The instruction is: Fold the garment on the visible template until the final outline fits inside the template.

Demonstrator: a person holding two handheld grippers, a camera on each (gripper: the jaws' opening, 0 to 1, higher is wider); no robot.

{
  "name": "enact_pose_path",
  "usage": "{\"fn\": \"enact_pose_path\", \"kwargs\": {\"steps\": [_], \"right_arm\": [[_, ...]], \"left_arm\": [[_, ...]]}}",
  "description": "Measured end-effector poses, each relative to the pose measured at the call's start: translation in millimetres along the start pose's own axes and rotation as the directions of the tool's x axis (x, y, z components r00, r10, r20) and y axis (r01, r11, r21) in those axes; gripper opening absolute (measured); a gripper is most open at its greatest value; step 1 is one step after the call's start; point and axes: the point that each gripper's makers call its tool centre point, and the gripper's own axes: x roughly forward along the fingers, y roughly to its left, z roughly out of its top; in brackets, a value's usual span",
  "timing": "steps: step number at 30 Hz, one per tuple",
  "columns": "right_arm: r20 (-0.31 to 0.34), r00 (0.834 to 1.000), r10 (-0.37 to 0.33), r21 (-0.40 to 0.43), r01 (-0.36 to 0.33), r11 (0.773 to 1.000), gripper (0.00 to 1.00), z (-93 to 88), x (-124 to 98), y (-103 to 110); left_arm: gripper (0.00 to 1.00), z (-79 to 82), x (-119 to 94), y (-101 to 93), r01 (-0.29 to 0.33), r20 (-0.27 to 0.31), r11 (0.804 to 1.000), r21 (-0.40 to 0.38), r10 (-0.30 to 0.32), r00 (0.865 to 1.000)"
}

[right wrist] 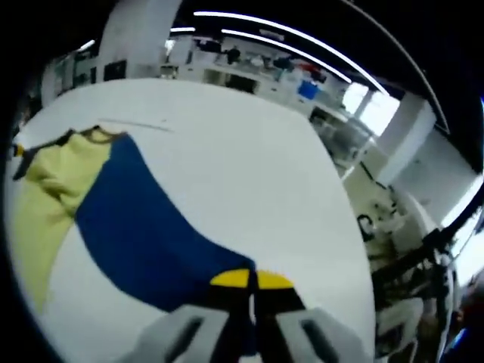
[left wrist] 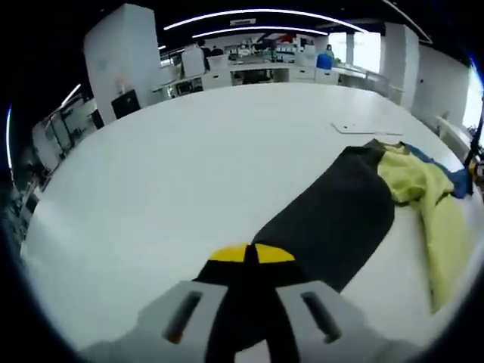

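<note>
The garment lies on a white table [left wrist: 174,174] and has black, pale yellow and blue parts. In the left gripper view its black sleeve [left wrist: 333,219] stretches from the yellow body [left wrist: 435,219] down to my left gripper [left wrist: 250,255], whose yellow-tipped jaws are shut on the sleeve's end. In the right gripper view the blue sleeve [right wrist: 147,227] runs from the yellow body [right wrist: 53,189] to my right gripper [right wrist: 251,281], shut on that sleeve's end. A thin flat white sheet [left wrist: 363,128], perhaps the template, lies beyond the garment, also visible as the sheet's edge [right wrist: 132,125].
The table's round far edge [left wrist: 302,85] borders an office with white desks and pillars [left wrist: 125,57]. On the right gripper's side the table edge [right wrist: 344,219] drops off toward chairs and equipment [right wrist: 401,242].
</note>
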Motion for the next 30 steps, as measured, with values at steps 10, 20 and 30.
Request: {"fn": "enact_pose_path", "kwargs": {"steps": [10, 20, 30], "right_arm": [[-0.041, 0.998, -0.037, -0.085, 0.033, 0.996, 0.0, -5.5, 25, -8], [-0.042, 0.999, -0.017, -0.126, 0.011, 0.992, 0.0, -0.1, 41, -8], [-0.005, 0.998, 0.064, 0.075, -0.063, 0.995, 0.17, 5.4, 47, -4]], "left_arm": [[0.0, -10.8, 14, 25.4, -0.059, -0.036, 0.998, 0.031, 0.06, 0.998], [0.0, 0.0, 28, 38.1, -0.06, -0.05, 0.998, 0.024, 0.061, 0.997], [0.18, -13.8, 18, 41.8, -0.061, -0.033, 0.996, -0.063, 0.059, 0.998]]}}
